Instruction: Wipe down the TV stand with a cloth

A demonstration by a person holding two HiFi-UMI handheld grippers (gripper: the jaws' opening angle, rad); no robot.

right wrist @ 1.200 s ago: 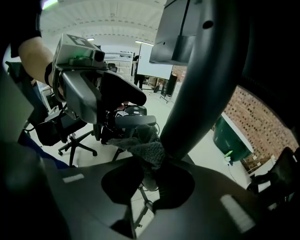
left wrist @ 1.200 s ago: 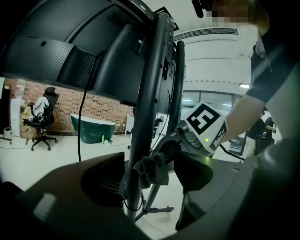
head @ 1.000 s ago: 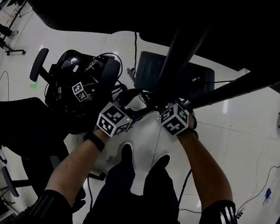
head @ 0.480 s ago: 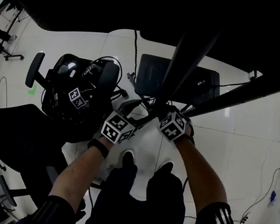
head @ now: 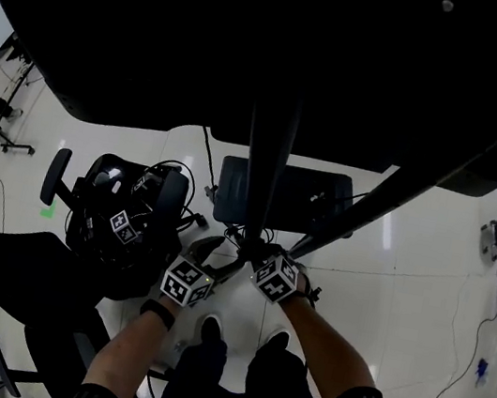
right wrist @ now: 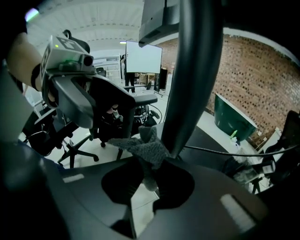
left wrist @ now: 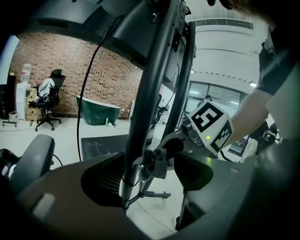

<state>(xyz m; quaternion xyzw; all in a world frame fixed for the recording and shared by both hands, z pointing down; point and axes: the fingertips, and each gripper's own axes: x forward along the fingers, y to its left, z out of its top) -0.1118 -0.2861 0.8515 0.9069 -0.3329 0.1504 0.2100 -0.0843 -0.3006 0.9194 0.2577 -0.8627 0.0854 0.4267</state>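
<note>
Right hand-held gripper [right wrist: 145,180] was clamped shut on the grey cloth [right wrist: 140,143], a bunched fold of it sticking up out of the closed jaws. That fold was pressed against the dark upright pole [right wrist: 190,79] of the TV stand, low down, just above the black base plate [head: 278,194].

Over on the other side, the left hand-held gripper [left wrist: 149,163] was wide open, nothing in its grip. Its jaws stood apart with the pole rising in line with the gap, nearer the left jaw. Whether either jaw touched the pole could not be told. A thin cable ran down the pole there, strapped to it.

From the left gripper view, the cloth sat right up against the pole, with the right hand-held gripper's marker cube close behind it.

From the head view, both marker cubes were side by side at the foot of the pole, forearms reaching in from below, the person's shoes on the white floor [head: 409,260] just beneath. The big dark screen filled the top of that view.

An office chair [head: 114,203] piled with cables stood to the left of the stand. A brick wall [left wrist: 61,75] and a green tub [left wrist: 96,115] were well beyond.
</note>
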